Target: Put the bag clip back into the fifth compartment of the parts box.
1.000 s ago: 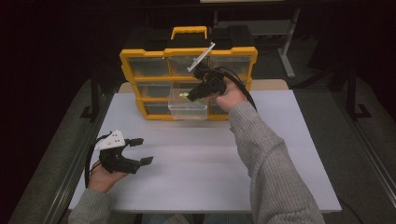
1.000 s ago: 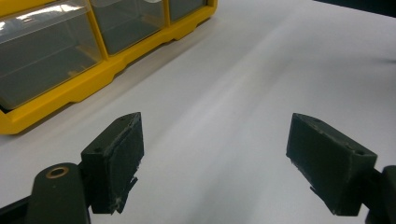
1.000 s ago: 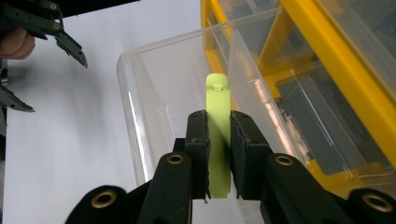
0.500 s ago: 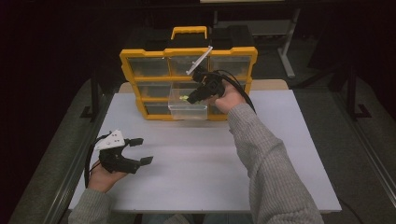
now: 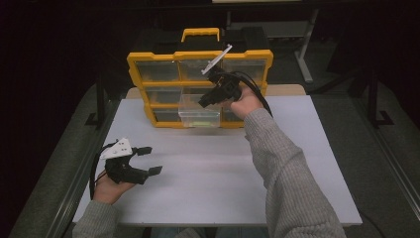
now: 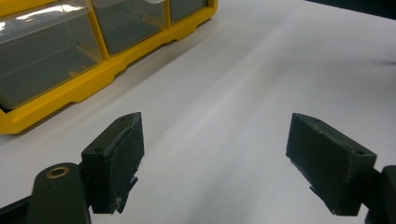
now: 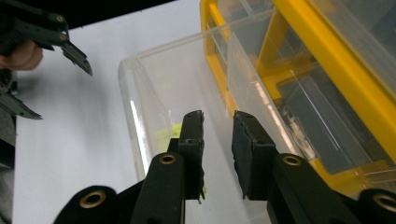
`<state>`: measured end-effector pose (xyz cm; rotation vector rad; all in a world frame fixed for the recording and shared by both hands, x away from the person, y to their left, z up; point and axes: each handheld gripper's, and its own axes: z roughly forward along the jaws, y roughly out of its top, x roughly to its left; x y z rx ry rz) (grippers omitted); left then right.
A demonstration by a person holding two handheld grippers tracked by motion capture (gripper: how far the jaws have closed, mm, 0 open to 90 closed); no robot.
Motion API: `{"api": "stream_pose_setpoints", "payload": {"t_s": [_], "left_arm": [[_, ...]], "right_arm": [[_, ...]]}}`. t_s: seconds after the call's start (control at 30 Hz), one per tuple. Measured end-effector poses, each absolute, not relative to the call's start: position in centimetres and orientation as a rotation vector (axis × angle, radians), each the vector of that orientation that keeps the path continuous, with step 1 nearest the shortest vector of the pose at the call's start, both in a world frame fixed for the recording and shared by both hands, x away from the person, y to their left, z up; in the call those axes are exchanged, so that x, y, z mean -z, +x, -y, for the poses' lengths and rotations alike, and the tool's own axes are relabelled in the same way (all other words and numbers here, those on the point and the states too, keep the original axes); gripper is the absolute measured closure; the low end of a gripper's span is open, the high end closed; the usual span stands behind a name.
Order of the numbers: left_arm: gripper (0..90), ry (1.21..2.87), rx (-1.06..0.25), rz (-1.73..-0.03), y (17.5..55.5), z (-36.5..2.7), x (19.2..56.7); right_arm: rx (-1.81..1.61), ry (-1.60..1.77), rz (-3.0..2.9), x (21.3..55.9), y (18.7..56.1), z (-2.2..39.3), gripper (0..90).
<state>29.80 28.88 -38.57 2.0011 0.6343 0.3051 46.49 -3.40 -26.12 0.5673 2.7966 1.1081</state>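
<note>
Hovering: right gripper [image 7: 217, 122] over the pulled-out clear plastic drawer [image 5: 199, 111] of the yellow drawer cabinet [image 5: 148, 57], far centre of the white table [image 5: 307, 163].
Right jaws: slightly parted, just been opening; nothing pinched.
Key relation: small yellow-green piece [image 7: 173, 130] lies directly below the tips, on the drawer floor.
Left gripper [image 5: 143, 159]: spread wide, empty, near-left, well apart.
View difference: right gripper view shows the piece beside the left jaw; high view gives a faint green smear.
</note>
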Motion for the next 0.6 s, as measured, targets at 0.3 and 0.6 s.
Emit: {"api": "stream_pose_setpoints", "payload": {"t_s": [0.3,0.6], "left_arm": [[19.1,2.005,-0.303,-0.621,30.0,-29.0,38.6],[19.1,1.989,-0.298,-0.632,29.9,-28.9,38.6]], "right_arm": [[-1.239,0.547,-2.776,24.6,45.6,4.1,65.2],[-1.273,0.489,-2.774,23.3,43.8,4.5,70.6]]}}
